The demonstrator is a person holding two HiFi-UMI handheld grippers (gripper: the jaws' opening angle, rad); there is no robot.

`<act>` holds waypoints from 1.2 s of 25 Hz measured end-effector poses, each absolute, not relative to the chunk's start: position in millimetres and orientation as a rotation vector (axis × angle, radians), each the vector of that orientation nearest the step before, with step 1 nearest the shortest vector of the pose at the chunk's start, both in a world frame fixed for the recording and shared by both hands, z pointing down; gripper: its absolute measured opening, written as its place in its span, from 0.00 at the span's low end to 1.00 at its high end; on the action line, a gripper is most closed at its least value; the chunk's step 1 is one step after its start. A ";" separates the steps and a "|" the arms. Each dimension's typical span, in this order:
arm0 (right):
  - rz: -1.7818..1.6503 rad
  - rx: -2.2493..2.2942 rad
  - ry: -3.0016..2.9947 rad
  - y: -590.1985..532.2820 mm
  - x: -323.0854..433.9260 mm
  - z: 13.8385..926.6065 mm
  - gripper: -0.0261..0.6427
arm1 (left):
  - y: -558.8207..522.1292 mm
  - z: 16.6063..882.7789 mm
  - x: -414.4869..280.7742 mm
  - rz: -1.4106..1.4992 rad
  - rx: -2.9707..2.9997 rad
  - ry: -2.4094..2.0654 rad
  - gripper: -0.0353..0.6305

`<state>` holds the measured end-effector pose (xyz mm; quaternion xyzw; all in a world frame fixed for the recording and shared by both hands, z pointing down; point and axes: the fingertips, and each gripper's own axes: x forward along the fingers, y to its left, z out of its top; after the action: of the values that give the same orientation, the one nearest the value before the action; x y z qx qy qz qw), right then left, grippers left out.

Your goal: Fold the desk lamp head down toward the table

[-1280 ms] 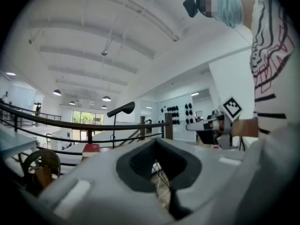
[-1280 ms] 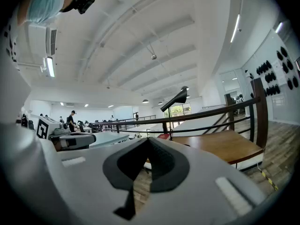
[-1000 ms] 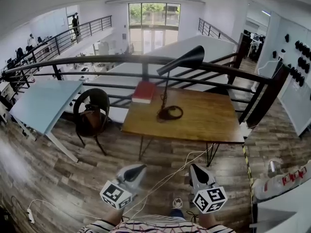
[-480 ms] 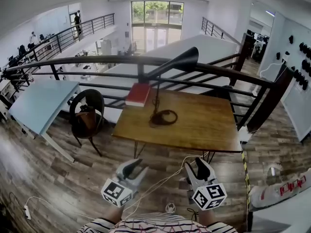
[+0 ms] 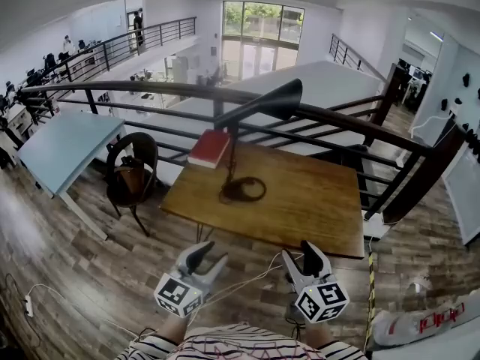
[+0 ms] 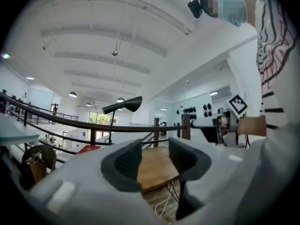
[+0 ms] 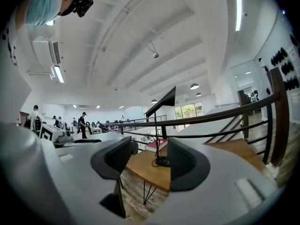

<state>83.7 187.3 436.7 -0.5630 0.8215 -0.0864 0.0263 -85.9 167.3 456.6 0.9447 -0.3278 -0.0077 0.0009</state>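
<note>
- Black lamp head [image 5: 281,100] is up, well apart from you; get to the table [image 5: 315,201] first.
- L claw [image 5: 211,253] & R claw [image 5: 298,250] just opened, both empty: pin base [image 5: 242,190], press head down slow.

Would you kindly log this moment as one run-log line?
stage: before contact | left gripper: jaws just opening, empty | right gripper: jaws just opening, empty | desk lamp: head raised, untouched, on wooden table

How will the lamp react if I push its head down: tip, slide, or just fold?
Probably top-heavy: the lamp has a long head jutting well past its thin stem over a small base, so a push may tip or slide it on the smooth table. The stem looks rigid, likely metal. Steadying the base seems wise.
</note>
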 end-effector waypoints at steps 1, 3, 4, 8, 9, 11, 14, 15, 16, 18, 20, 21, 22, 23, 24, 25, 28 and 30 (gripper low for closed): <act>-0.264 -1.728 2.552 182.9 90.0 437.5 0.38 | 163.8 458.5 -79.6 -0.026 2.958 -1.045 0.32; -0.265 -1.708 2.573 176.6 102.9 440.6 0.38 | 158.8 462.9 -67.4 -0.025 2.938 -1.077 0.33; -0.268 -1.700 2.581 174.3 109.1 442.5 0.39 | 157.1 465.0 -61.7 -0.020 2.928 -1.090 0.33; -0.291 -1.666 2.598 162.0 121.2 450.2 0.39 | 145.2 470.3 -51.2 0.012 2.905 -1.130 0.34; -0.298 -1.657 2.602 158.5 122.2 453.2 0.39 | 141.1 472.1 -50.6 0.018 2.898 -1.138 0.35; -0.319 -1.652 2.606 152.1 124.5 459.2 0.39 | 133.0 476.4 -49.0 0.027 2.886 -1.145 0.35; -0.346 -1.661 2.603 141.2 129.8 464.0 0.39 | 118.9 482.6 -45.7 0.046 2.870 -1.142 0.35; -0.346 -1.665 2.600 136.0 132.6 465.0 0.39 | 112.6 484.0 -43.8 0.047 2.867 -1.138 0.35; -0.344 -1.673 2.595 129.8 135.9 465.4 0.39 | 105.3 484.5 -41.4 0.046 2.868 -1.132 0.35; -0.340 -1.692 2.580 113.9 141.5 462.9 0.39 | 87.8 483.1 -36.0 0.042 2.879 -1.115 0.35; -0.335 -1.702 2.568 95.2 142.5 458.4 0.39 | 67.3 480.5 -33.9 0.044 2.889 -1.100 0.35; -0.335 -1.705 2.563 85.7 140.9 456.8 0.39 | 56.7 479.6 -34.7 0.044 2.891 -1.092 0.35; -0.335 -1.709 2.559 76.0 138.3 455.6 0.39 | 46.2 478.7 -36.3 0.043 2.893 -1.084 0.35; -0.335 -1.713 2.554 65.7 135.3 454.4 0.39 | 35.6 477.5 -38.4 0.041 2.897 -1.075 0.35; -0.330 -1.717 2.550 54.5 132.3 452.7 0.39 | 24.7 475.8 -40.5 0.039 2.903 -1.067 0.35; -0.322 -1.720 2.545 42.3 129.2 450.4 0.39 | 13.3 474.0 -43.0 0.037 2.910 -1.058 0.35; -0.288 -1.721 2.531 2.8 120.5 442.5 0.39 | -24.1 470.8 -52.0 0.041 2.924 -1.046 0.35; -0.274 -1.722 2.525 -22.1 116.6 436.9 0.39 | -49.6 469.4 -56.8 0.040 2.921 -1.043 0.35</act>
<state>116.6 -22.1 436.9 -0.5609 0.8222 -0.0892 0.0366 -56.8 -49.6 469.4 0.9415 -0.3363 0.0130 0.0197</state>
